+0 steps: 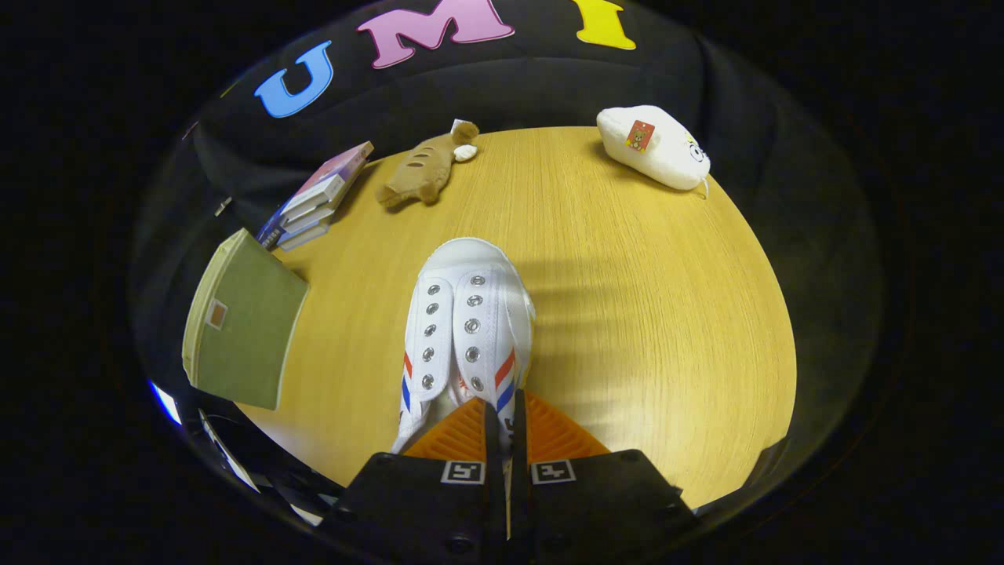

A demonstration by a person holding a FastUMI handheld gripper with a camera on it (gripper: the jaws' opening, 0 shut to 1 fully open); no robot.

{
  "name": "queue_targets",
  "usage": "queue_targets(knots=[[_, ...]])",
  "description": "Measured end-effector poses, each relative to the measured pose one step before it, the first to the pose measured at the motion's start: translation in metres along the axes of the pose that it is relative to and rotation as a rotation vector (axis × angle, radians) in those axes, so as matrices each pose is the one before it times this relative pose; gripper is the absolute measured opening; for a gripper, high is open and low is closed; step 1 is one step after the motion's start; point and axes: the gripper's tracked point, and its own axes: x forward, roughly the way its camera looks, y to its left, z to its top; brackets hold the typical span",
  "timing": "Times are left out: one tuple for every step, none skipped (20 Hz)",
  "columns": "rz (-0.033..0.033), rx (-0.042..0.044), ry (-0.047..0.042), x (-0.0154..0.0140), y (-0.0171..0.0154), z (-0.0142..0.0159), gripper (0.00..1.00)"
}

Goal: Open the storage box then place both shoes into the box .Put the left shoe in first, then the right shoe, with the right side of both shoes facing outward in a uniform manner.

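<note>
A wooden counter point(627, 314) is seen under everything, with its far edge against the dark booth wall. At the left edge of the counter, a green storage box point(243, 329) with a pale rim is seen; whether it is open cannot be told. A white shoe point(467, 322) with red and blue stripes and metal eyelets is found in the middle of the counter, its toe pointed away from the tongs point(506, 428). The tongs are pressed nearly together, and the side wall of the shoe by its opening is pinched between the two fingers. A white plush toy point(655, 147) is laid at the far right of the counter, well apart from the shoe. A stack of books point(318, 196) is placed at the far left, just beyond the storage box. A brown plush fish point(423, 169) is laid beside the books.
</note>
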Motion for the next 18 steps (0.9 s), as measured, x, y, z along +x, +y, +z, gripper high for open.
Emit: queue_targets(knots=[[0.00703, 0.01445, -0.00402, -0.00821, 0.01709, 0.00286, 0.07], [0.00176, 0.00454, -0.00452, -0.00862, 0.01631, 0.00307, 0.07], [-0.00003, -0.00295, -0.00985, -0.00709, 0.01621, 0.00461, 0.07], [0.00182, -0.00114, -0.0147, -0.00706, 0.01899, 0.00464, 0.07], [0.00539, 0.00694, -0.01654, -0.00695, 0.0207, 0.00494, 0.07], [0.0118, 0.01318, -0.01724, -0.00699, 0.02265, 0.00489, 0.07], [0.01921, 0.01261, -0.01803, -0.00652, 0.02431, 0.00417, 0.07], [0.02032, 0.01021, -0.01625, -0.00568, 0.02503, 0.00462, 0.07], [0.01962, 0.00403, -0.01051, -0.0051, 0.02357, 0.00346, 0.07], [0.01744, 0.00249, -0.00932, -0.00445, 0.02433, 0.00373, 0.07], [0.02011, 0.0007, -0.0074, -0.00373, 0.02367, 0.00292, 0.07], [0.02108, 0.00345, -0.00893, -0.00134, 0.02415, 0.00321, 0.07], [0.02321, 0.00495, -0.00798, 0.00046, 0.02339, 0.00199, 0.07], [0.02123, 0.00751, -0.00414, 0.00246, 0.02333, 0.00107, 0.07], [0.01761, 0.00645, -0.00262, 0.00421, 0.01906, -0.00058, 0.07], [0.01227, 0.00468, 0.0008, 0.00664, 0.01787, -0.00227, 0.07], [0.00818, 0.00413, 0.00601, 0.00723, 0.01533, -0.00353, 0.07], [0.00489, 0.00076, 0.00918, 0.00801, 0.01408, -0.00492, 0.07]])
